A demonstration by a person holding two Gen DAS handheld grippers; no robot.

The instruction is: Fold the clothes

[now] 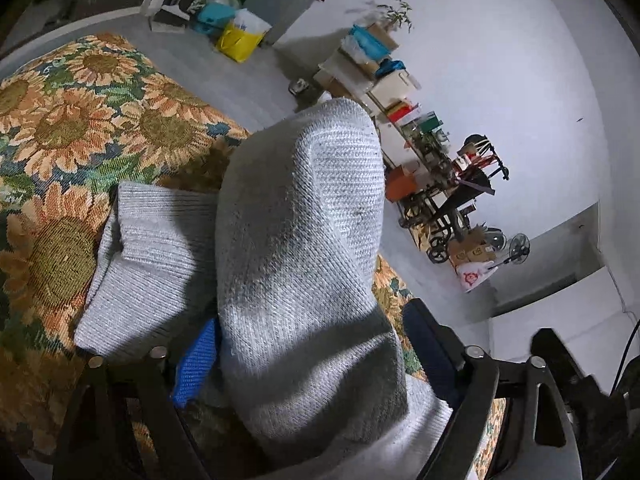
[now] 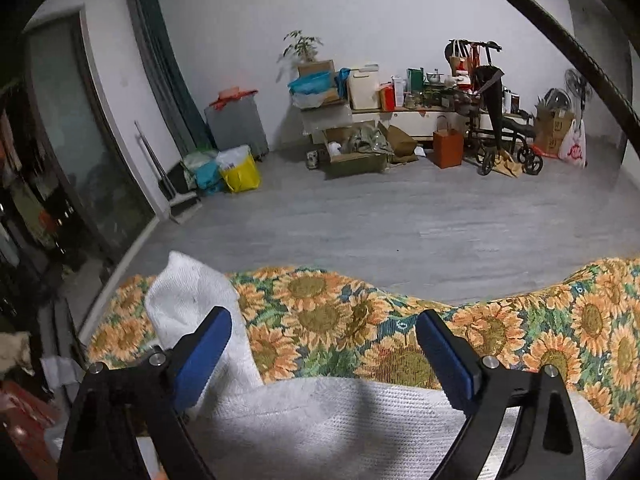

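A grey-white sock humps up between the fingers of my left gripper, whose blue pads stand wide apart on either side of it, so it is open. A ribbed cuff lies folded to the left on the sunflower bedspread. In the right wrist view my right gripper is open, hovering over white sock fabric at the bottom. A sock toe pokes up behind its left finger. The bedspread lies beyond.
Past the bed edge there is grey floor. Against the far wall stand a yellow bag, a grey bin, cluttered shelves with boxes, a wheeled walker and a fan. A glass door is on the left.
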